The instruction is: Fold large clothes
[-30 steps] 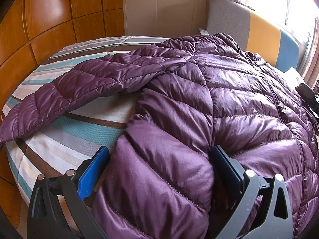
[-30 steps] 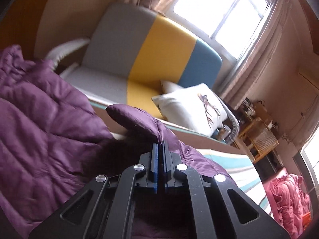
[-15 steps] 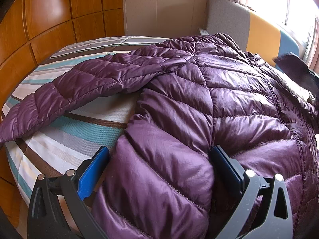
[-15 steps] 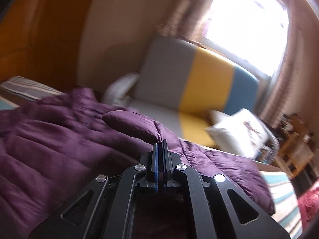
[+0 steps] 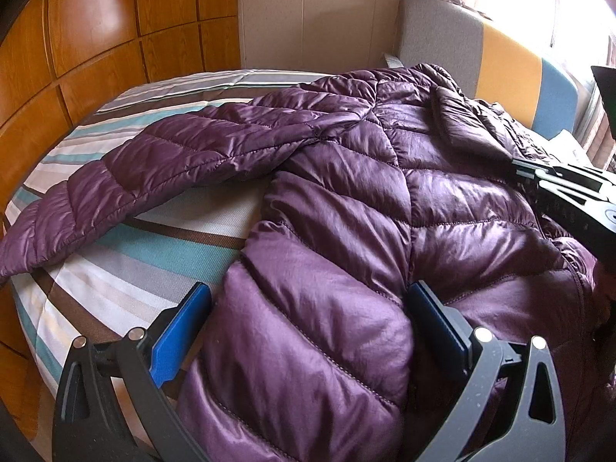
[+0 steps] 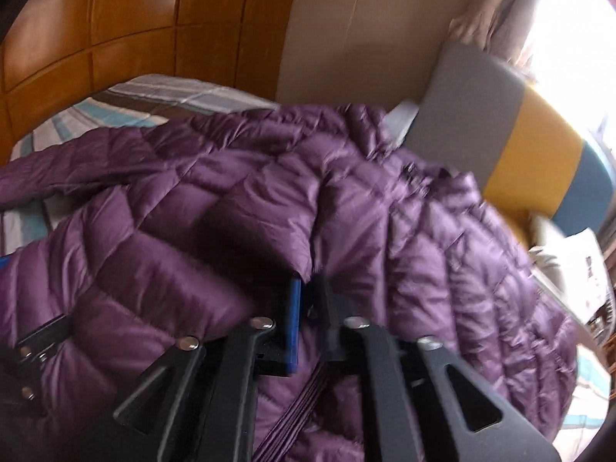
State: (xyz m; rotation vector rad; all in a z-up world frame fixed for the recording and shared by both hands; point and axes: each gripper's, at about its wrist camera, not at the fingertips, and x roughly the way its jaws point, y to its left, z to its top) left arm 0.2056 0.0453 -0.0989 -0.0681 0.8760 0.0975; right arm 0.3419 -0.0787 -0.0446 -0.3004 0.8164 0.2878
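Note:
A purple quilted puffer jacket [image 5: 365, 200] lies spread on a striped bed [image 5: 127, 254]. Its left sleeve [image 5: 127, 177] stretches out to the left. My left gripper [image 5: 312, 331] is open, its jaws wide on either side of the jacket's lower hem. My right gripper [image 6: 306, 308] shows in the right wrist view over the jacket [image 6: 346, 208]. Its jaws stand slightly apart with the sleeve cuff [image 6: 296, 415] between them. The right gripper also shows in the left wrist view [image 5: 519, 165], holding the right sleeve folded over the jacket body.
A wooden panelled headboard [image 5: 96, 38] rises behind the bed. A grey, yellow and blue sofa [image 5: 496, 50] stands at the back right under a bright window. A white pillow [image 6: 573, 261] lies on the sofa.
My right gripper has swung left and down, carrying the right sleeve across onto the jacket body. Its jaws have parted slightly. My left gripper has stayed in place.

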